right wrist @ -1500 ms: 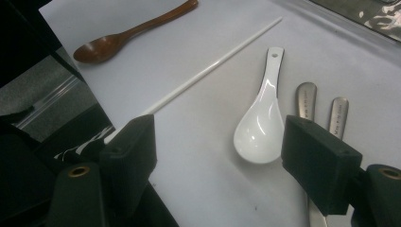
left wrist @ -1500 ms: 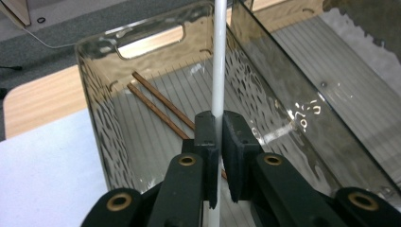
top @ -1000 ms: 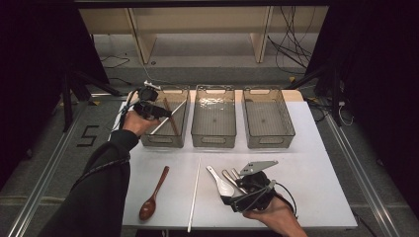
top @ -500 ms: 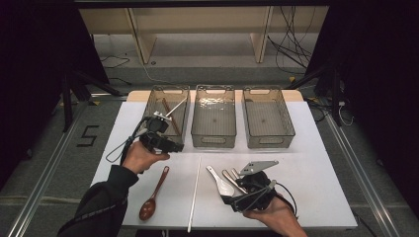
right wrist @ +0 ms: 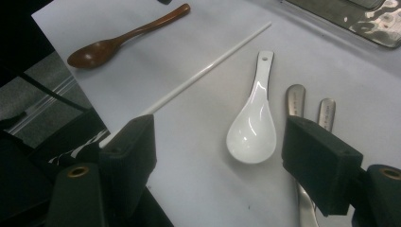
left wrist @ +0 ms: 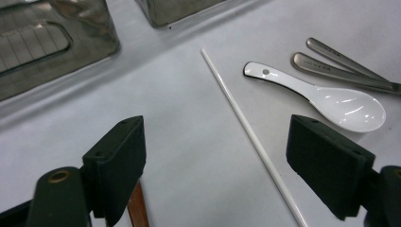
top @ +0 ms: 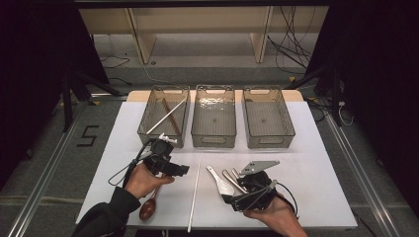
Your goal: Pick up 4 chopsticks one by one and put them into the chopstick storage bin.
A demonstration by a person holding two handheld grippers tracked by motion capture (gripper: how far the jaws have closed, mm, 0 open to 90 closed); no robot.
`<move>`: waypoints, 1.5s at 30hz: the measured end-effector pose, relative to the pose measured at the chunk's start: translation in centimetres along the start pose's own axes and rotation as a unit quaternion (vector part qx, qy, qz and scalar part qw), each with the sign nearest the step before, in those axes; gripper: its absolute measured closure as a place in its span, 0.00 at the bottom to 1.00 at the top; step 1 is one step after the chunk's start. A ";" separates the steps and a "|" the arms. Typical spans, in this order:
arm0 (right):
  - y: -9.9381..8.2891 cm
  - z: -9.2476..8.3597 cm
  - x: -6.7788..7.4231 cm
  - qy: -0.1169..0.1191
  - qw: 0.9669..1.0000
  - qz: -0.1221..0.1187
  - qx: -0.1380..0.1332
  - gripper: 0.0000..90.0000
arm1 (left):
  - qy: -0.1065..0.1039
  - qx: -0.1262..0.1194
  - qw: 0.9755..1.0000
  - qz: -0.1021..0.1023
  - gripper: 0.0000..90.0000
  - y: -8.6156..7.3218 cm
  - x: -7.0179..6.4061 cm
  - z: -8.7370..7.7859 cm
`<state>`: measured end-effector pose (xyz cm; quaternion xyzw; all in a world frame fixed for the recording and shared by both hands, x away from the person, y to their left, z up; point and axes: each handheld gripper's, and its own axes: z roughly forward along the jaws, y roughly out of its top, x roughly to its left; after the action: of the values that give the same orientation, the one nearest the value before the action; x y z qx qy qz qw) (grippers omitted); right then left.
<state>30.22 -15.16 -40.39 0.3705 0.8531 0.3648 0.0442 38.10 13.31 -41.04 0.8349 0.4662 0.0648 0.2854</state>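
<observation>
Fingers (left wrist: 118, 161) of the left gripper (top: 181, 169) have just been opening, nothing between them; white stick (left wrist: 250, 137) lies ahead. Right gripper (right wrist: 220, 165) gapes over the white spoon (right wrist: 253, 127).

wooden spoon (top: 148, 207) handle under left hand (top: 143, 180), metal spoons' (left wrist: 340, 66) bowls cut off (right edge)

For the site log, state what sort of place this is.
Probably a lab or recording studio set up for sorting trials, not a kitchen: a white table on a bare floor with rails, three clear bins in a row, loose cables behind, dark surroundings.
</observation>
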 end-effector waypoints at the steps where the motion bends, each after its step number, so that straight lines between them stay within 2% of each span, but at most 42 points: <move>1: 0.0 0.0 0.0 -0.001 1.000 -0.001 -0.001 0.31 | 0.000 0.003 1.000 0.002 0.21 -0.2 -0.2 0.1; 14: -0.1 0.0 -0.3 -0.004 1.000 0.003 0.000 0.30 | -0.005 0.038 0.999 0.029 0.18 -1.9 -2.9 2.0; 22: -0.1 0.1 -0.3 -0.004 1.000 0.003 0.002 0.30 | 0.000 0.073 0.996 0.053 0.19 -2.5 -4.3 3.2; 28: -0.1 0.2 -0.2 -0.004 1.000 0.003 0.003 0.31 | 0.008 0.092 0.994 0.061 0.20 -2.7 -4.7 4.0; 31: -0.1 0.2 -0.2 -0.003 1.000 0.002 0.003 0.30 | 0.013 0.100 0.993 0.068 0.21 -2.8 -5.0 4.4; 36: -0.1 0.1 -0.2 -0.003 1.000 0.002 0.003 0.30 | 0.019 0.116 0.989 0.088 0.26 -3.1 -5.6 5.1; 45: -0.1 0.1 -0.2 -0.002 1.000 0.001 0.004 0.31 | 0.020 0.127 0.986 0.106 0.41 -3.3 -5.8 5.6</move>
<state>30.33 -15.26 -40.52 0.3723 0.8540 0.3608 0.0435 34.50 7.64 -46.53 0.9075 0.3852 0.0520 0.1593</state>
